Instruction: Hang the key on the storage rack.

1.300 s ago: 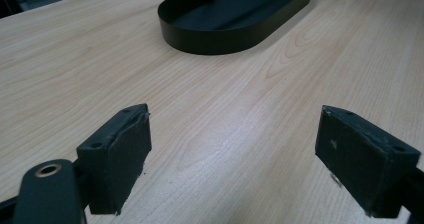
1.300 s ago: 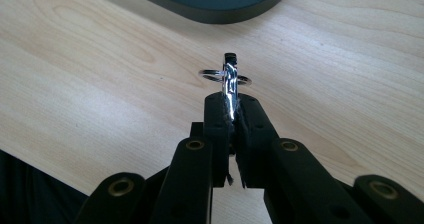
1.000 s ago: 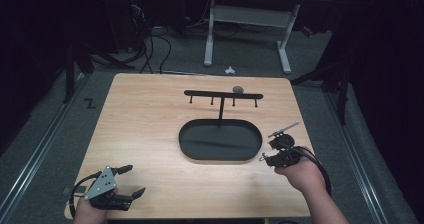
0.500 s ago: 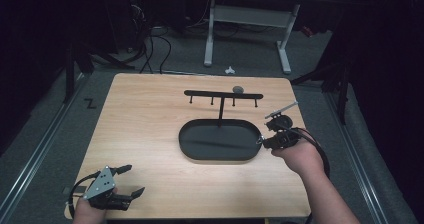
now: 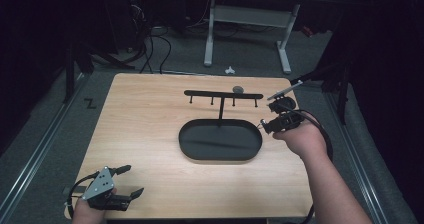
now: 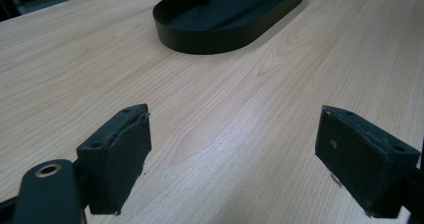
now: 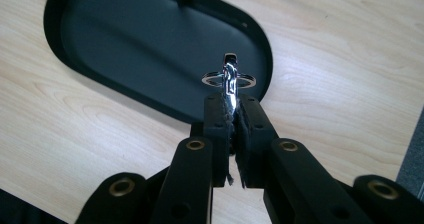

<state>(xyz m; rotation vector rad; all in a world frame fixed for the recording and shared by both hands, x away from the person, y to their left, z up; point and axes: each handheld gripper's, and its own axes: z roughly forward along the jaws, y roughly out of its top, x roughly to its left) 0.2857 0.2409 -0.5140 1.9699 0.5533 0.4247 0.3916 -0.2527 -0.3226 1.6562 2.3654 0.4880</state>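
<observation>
My right gripper (image 7: 233,109) is shut on a small shiny metal ring with a clasp (image 7: 229,78), which sticks out past the jaw tips. In the high view the right gripper (image 5: 263,126) hovers at the right end of the black oval tray (image 5: 182,140), below the right end of the black hook rack (image 5: 222,94) that stands up from the tray. My left gripper (image 5: 132,180) rests at the table's front left corner. Its jaws stand wide open with bare wood between them (image 6: 235,154), and the tray (image 6: 200,39) lies farther ahead.
A small grey round object (image 5: 238,89) lies on the wooden table (image 5: 140,124) just behind the rack. Beyond the table are a desk frame (image 5: 247,19) and cables on the floor. A cable trails from my right gripper along the forearm.
My right hand has risen and moved from the tray's near right edge toward the rack's right end, still gripping the ring. The left gripper has stayed where it was.
</observation>
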